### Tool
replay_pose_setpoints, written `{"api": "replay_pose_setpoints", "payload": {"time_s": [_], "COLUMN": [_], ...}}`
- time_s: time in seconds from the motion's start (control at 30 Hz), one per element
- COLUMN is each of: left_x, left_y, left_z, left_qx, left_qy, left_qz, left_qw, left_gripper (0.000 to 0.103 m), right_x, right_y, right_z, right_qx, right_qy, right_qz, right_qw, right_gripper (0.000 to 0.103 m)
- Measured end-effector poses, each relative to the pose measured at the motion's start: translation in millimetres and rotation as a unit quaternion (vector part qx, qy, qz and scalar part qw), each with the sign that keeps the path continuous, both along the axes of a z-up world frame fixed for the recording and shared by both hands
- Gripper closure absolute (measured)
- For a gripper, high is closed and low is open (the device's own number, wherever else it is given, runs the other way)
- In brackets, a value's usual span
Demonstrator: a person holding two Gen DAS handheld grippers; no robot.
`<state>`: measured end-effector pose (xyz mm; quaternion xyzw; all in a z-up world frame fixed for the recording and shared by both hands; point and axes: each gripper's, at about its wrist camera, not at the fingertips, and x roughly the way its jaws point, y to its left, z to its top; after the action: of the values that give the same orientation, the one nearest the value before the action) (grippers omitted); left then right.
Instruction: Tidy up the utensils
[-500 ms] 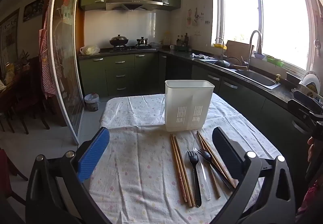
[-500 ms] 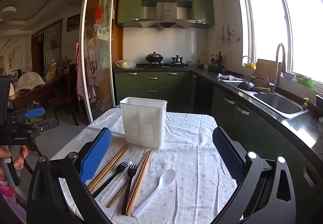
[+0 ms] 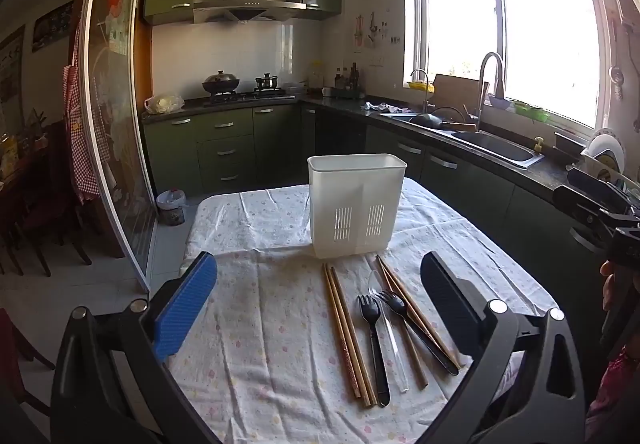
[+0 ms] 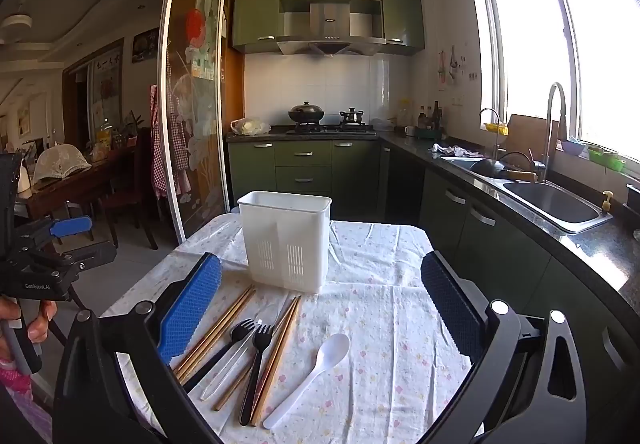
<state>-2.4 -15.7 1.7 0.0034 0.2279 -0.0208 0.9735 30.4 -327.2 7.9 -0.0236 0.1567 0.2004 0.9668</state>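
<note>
A white slotted utensil holder [image 3: 356, 204] stands upright on the table; it also shows in the right wrist view [image 4: 286, 240]. In front of it lie wooden chopsticks [image 3: 346, 332], two black forks [image 3: 372, 340], a clear plastic spoon [image 3: 390, 340] and more chopsticks [image 3: 416, 318]. The right wrist view shows the same chopsticks [image 4: 218, 328], the forks [image 4: 256, 360] and a white spoon [image 4: 310, 374]. My left gripper [image 3: 320, 308] is open and empty above the near table. My right gripper [image 4: 320, 308] is open and empty too, above the utensils.
The table [image 3: 248, 228] has a floral cloth. Green cabinets, a stove with pots [image 3: 222, 84] and a sink [image 3: 496, 148] line the back and right. A glass sliding door [image 3: 116, 148] stands at the left. A small bin [image 3: 172, 206] sits on the floor.
</note>
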Motion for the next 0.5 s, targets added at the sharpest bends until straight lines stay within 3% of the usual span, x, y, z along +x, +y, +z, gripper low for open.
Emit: {"api": "replay_pose_setpoints", "payload": {"time_s": [0.5], "left_x": [-0.2], "left_y": [-0.4], "left_z": [-3.5], "left_qx": [-0.003], "left_qy": [0.001], "left_qz": [-0.007], "left_qw": [1.0], "left_gripper": [0.006], "right_x": [-0.4], "right_y": [-0.6], "right_z": [-3.7], "right_qx": [0.001], "right_qy": [0.001], "right_qz": [0.0], "right_qw": [1.0], "right_gripper": [0.004]}}
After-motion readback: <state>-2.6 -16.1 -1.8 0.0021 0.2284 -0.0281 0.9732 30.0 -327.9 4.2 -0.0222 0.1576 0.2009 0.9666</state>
